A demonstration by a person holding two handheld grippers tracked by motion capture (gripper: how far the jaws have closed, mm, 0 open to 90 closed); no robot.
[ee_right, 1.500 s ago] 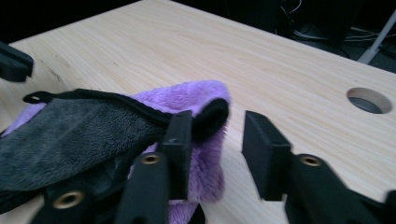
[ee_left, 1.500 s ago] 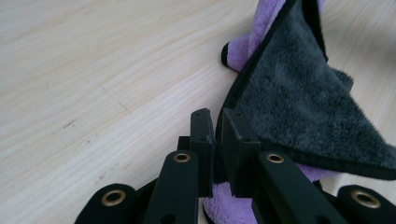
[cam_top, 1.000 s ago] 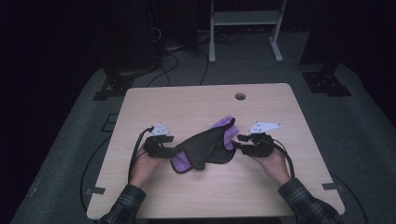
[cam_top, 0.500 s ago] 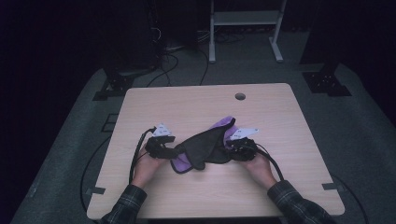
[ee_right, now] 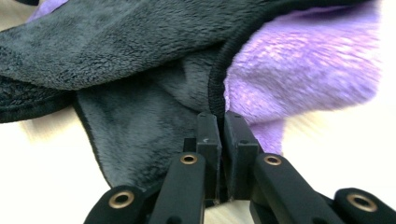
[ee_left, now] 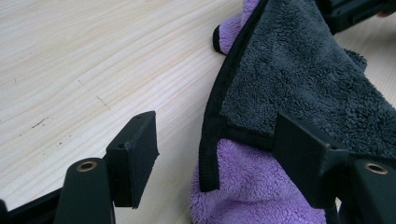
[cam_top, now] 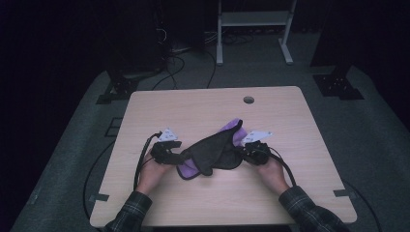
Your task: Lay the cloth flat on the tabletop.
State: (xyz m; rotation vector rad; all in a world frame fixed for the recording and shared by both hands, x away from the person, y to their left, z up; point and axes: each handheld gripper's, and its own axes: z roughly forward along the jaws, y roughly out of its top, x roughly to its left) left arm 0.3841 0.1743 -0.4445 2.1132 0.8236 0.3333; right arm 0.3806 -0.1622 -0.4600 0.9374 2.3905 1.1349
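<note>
A fleecy cloth, dark grey on one face and purple on the other with a black bound hem (cam_top: 212, 151), lies bunched a little toward the near edge of the pale wooden surface (cam_top: 290, 116), about midway between its left and right edges. In the high view the grey face is uppermost and purple shows at the cloth's far tip and along its near-left side. The left tongs (cam_top: 175, 155) sit at the cloth's left end, held by the person's left hand (cam_top: 153, 170), whose plaid sleeve (cam_top: 126, 216) comes in over the near edge. In the left gripper view these tongs (ee_left: 219, 163) stand wide open with nothing clamped: one black jaw rests over bare wood, the other lies against the cloth (ee_left: 299, 93) where the grey layer meets the purple, and the hemmed corner hangs between them. The right tongs (cam_top: 245, 153) meet the cloth's right end, held by the right hand (cam_top: 270, 171). In the right gripper view those tongs (ee_right: 217, 126) are closed tight, pinching the cloth (ee_right: 140, 60) right at its black hem, grey fleece to one side and purple to the other. A black cable (cam_top: 140, 164) loops from the left tongs toward the near-left corner. A small round hole (cam_top: 248, 100) sits in the surface near its far edge.
</note>
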